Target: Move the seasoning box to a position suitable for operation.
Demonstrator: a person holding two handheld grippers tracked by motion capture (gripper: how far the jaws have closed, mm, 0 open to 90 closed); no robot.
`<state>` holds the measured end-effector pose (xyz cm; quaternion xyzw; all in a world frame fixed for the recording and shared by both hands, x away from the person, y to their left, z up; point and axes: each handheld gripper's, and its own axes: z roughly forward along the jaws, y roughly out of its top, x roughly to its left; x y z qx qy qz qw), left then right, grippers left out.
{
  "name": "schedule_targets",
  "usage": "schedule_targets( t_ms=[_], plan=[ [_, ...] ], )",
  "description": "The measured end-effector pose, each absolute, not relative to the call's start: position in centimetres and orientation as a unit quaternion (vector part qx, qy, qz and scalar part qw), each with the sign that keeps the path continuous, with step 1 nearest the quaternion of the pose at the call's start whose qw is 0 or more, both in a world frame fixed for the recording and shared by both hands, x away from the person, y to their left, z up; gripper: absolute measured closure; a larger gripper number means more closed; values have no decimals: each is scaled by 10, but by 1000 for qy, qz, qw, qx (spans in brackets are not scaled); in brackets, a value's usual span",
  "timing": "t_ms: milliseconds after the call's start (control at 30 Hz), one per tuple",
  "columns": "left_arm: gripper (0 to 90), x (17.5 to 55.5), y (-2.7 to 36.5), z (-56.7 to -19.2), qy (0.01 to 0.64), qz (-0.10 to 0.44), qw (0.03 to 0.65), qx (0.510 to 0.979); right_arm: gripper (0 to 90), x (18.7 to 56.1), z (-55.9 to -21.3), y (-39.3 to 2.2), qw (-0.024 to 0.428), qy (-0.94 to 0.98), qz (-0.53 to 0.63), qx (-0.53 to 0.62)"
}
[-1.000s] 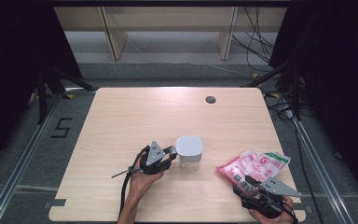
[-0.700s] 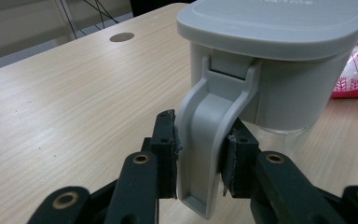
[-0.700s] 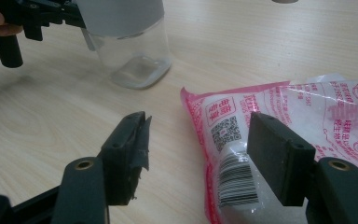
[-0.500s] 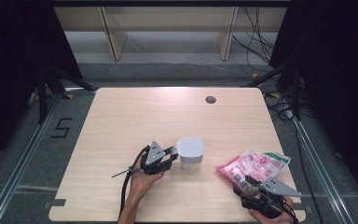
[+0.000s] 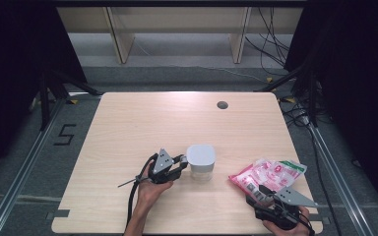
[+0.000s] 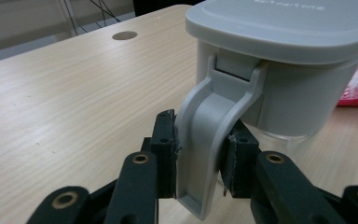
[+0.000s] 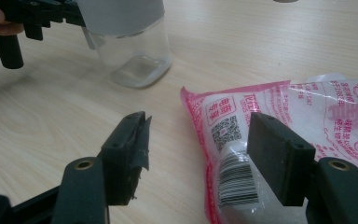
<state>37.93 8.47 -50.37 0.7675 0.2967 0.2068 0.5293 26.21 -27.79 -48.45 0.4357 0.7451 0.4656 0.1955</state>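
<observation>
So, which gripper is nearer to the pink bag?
Right. The right gripper has open jaws around the pink bag's corner. The left gripper is farther away, clamped on the container's latch.

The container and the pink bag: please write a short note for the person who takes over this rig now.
Left gripper: shut on the latch of the grey-lidded container, mid-table.
Right gripper: open, jaws either side of the pink bag's corner, not pressing.
Done: latch gripped; lid looks closed.
Left, probably: open the lid, grasp the bag, fill the empty container.
</observation>
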Motion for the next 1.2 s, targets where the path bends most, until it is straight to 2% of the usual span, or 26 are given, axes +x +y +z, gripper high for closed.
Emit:
schedule_targets(
  t_ms=[100, 400, 567, 600, 700, 767, 800, 833, 867, 1000, 1200],
  plan=[
    [696, 375, 83, -502, 290, 224, 516, 775, 385, 263, -486, -278, 195, 745, 464, 438],
    [699, 381, 85, -503, 303, 228, 518, 767, 385, 262, -485, -276, 193, 737, 467, 450],
    [691, 382, 87, -504, 308, 215, 527, 763, 386, 261, -485, -276, 192, 738, 470, 445],
    [681, 382, 88, -503, 308, 216, 525, 763, 385, 264, -486, -278, 202, 744, 466, 434],
    [621, 378, 90, -499, 306, 225, 524, 763, 386, 262, -485, -277, 192, 741, 463, 448],
    [557, 376, 94, -495, 320, 217, 516, 764, 385, 262, -485, -279, 199, 745, 463, 437],
    [515, 376, 95, -494, 329, 210, 519, 760, 385, 260, -484, -278, 185, 741, 463, 450],
    [492, 375, 97, -492, 335, 205, 516, 761, 385, 262, -485, -279, 198, 745, 463, 437],
    [447, 374, 99, -491, 335, 201, 516, 762, 385, 260, -484, -278, 185, 740, 464, 450],
    [381, 366, 103, -483, 339, 190, 525, 757, 385, 264, -486, -280, 195, 742, 470, 436],
    [352, 351, 106, -468, 329, 185, 528, 761, 385, 264, -486, -281, 202, 742, 469, 435]
  ],
)
